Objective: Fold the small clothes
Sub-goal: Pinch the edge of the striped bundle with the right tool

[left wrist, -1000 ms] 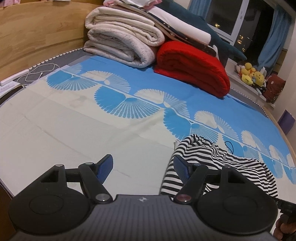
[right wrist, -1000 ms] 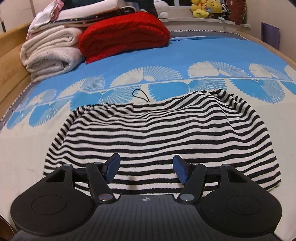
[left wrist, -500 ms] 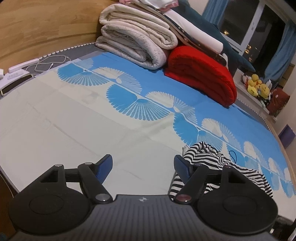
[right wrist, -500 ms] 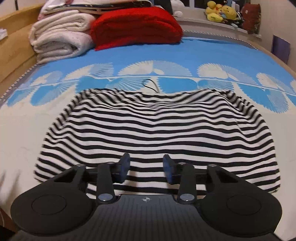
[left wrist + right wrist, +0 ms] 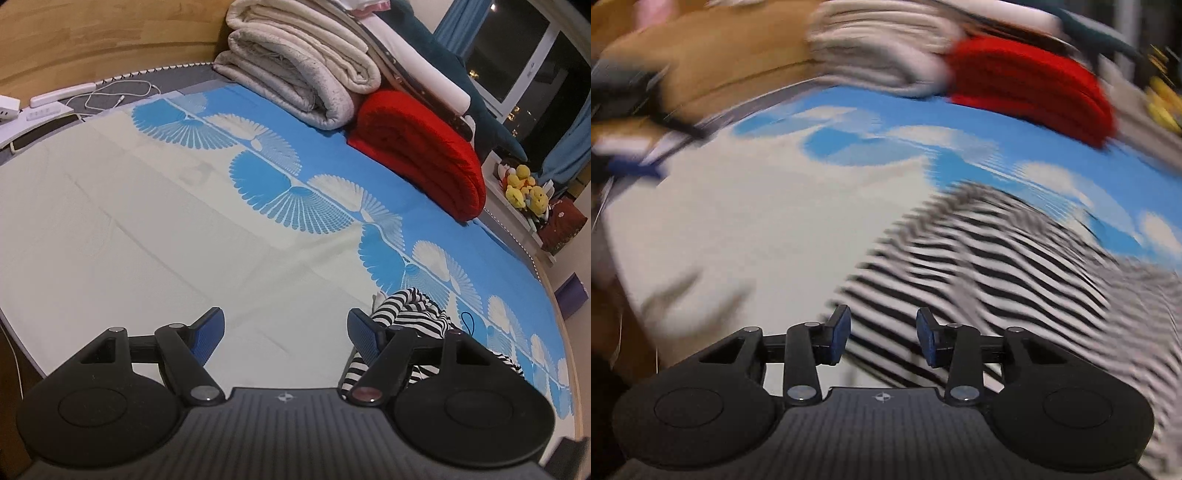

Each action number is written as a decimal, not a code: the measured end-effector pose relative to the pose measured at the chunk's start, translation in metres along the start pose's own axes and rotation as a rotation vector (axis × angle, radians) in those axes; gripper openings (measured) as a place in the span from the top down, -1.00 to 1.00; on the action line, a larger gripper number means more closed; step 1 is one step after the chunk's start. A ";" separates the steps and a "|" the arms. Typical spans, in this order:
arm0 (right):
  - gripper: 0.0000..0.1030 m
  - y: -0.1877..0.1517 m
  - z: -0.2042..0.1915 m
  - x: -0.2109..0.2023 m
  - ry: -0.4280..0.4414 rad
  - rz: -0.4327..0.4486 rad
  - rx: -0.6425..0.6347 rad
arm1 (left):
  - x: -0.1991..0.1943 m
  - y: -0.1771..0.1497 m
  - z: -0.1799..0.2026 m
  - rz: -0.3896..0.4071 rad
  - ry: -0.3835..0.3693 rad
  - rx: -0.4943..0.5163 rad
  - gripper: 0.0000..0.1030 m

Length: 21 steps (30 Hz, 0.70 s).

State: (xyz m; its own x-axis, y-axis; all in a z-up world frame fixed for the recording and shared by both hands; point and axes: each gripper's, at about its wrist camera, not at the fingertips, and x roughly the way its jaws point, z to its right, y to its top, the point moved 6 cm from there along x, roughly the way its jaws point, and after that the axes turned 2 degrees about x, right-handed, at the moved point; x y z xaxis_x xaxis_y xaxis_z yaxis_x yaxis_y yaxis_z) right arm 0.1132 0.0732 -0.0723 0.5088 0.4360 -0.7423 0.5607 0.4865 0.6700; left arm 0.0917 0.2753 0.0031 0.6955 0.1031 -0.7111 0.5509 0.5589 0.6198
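Note:
A black-and-white striped garment (image 5: 997, 266) lies on the bed, blurred by motion in the right wrist view. It also shows bunched up at the lower right of the left wrist view (image 5: 410, 314). My right gripper (image 5: 882, 336) is partly open, its jaws over the garment's near left edge with nothing clamped between them. My left gripper (image 5: 286, 330) is wide open and empty above the cream part of the sheet, with the garment just beyond its right finger.
The bed sheet (image 5: 147, 221) is cream and blue with a fan pattern. Folded cream blankets (image 5: 303, 74) and a red blanket (image 5: 424, 147) are stacked at the head. Chargers and cables (image 5: 74, 99) lie at the far left. Plush toys (image 5: 524, 188) sit on a sill.
The right gripper narrowed, then swung fast to the left, so the garment now sits to its right. The left gripper turned left and the garment's left edge bunched up.

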 end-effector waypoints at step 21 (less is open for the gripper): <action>0.88 0.015 -0.022 0.046 -0.099 -0.058 -0.182 | 0.002 0.005 -0.020 -0.014 0.012 -0.056 -0.53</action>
State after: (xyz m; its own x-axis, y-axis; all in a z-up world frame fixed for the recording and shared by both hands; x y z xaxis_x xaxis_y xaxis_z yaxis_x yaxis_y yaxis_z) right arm 0.1308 0.1168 -0.0965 0.5458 0.3313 -0.7696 0.4682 0.6411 0.6080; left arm 0.0865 0.2946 -0.0024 0.6821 0.1044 -0.7238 0.5338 0.6054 0.5904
